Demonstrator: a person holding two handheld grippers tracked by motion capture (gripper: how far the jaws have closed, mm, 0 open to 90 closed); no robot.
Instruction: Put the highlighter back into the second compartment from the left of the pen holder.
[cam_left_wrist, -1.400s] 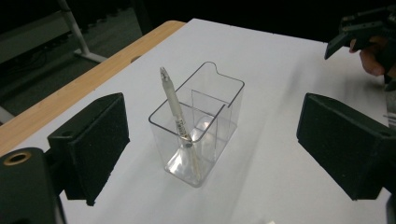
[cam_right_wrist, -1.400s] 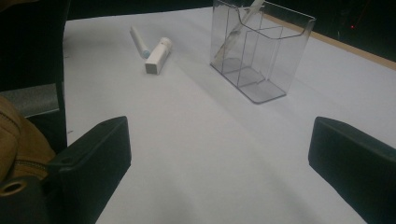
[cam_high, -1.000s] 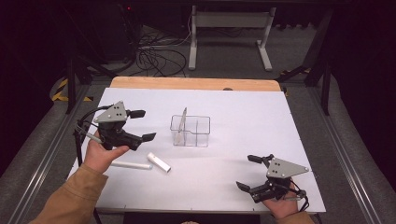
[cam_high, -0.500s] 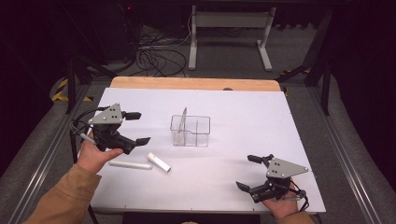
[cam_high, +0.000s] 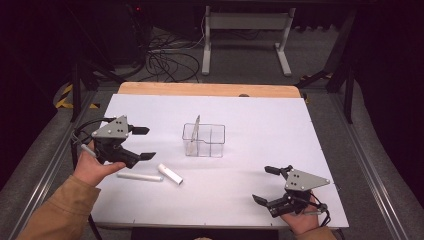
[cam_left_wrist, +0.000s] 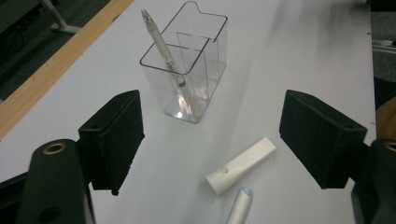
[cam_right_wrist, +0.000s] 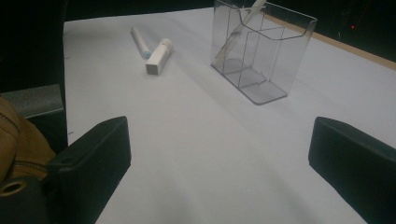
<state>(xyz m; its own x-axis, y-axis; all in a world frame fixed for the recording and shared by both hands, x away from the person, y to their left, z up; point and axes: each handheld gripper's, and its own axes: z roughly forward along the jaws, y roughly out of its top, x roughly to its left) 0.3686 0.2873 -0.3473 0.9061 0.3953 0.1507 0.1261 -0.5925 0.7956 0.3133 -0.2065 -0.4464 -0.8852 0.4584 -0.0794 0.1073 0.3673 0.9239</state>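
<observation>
A clear plastic organizer (cam_high: 203, 140) with several compartments stands mid-table, and a white pen (cam_high: 196, 127) leans inside its left end. In front of it and to the left lie a short white tube (cam_high: 170, 173) and a long white pen (cam_high: 139, 176). My left gripper (cam_high: 145, 143) hovers left of them, open; its jaws have just been closing a little with nothing between them. In the left gripper view, the gripper (cam_left_wrist: 210, 140) frames the organizer (cam_left_wrist: 187, 79) and the tube (cam_left_wrist: 240, 165). My right gripper (cam_high: 264, 184) rests open and empty at the front right, pointing at the organizer (cam_right_wrist: 264, 51).
The white table top (cam_high: 260, 120) has a wooden strip (cam_high: 210, 90) along its far edge. Cables (cam_high: 165, 60) and a metal stand (cam_high: 245, 30) sit on the floor beyond it. Metal rails run along both sides of the table.
My left gripper has drifted slightly left and toward the person, and its jaws look a little narrower. The right gripper and the objects have not moved.
</observation>
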